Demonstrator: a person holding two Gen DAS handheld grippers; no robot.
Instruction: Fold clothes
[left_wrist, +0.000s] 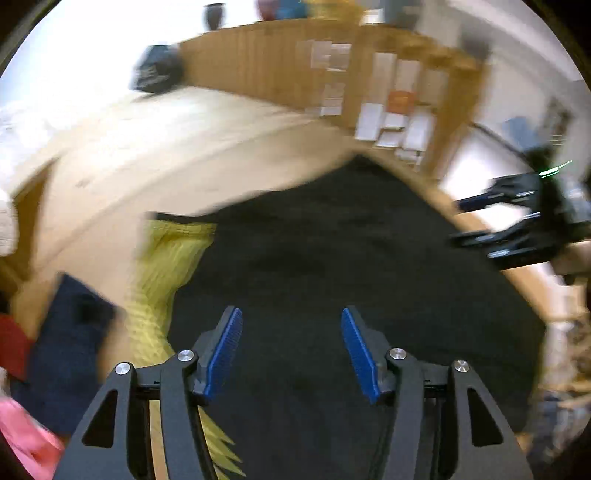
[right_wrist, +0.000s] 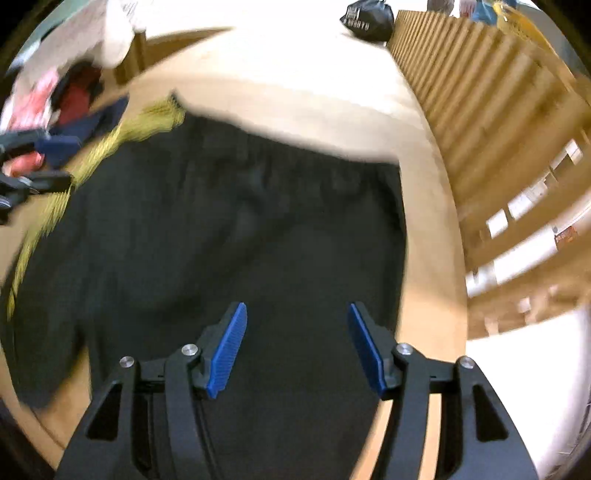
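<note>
pink cloth (left_wrist: 26, 439) in left view only

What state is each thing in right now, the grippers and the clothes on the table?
Left gripper: open, empty, above the black garment.
Right gripper: open, empty, above it too.
Black garment: spread on the table, unfolded.
Yellow garment: partly under the black one.

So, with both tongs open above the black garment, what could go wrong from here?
1. The yellow garment lies partly under the black garment, so the left tongs might pinch both at that edge.
2. The black garment reaches close to the table edge; a pull by the right tongs might drag it off.
3. Both views are blurred, so a grasp may miss the edge.
</note>
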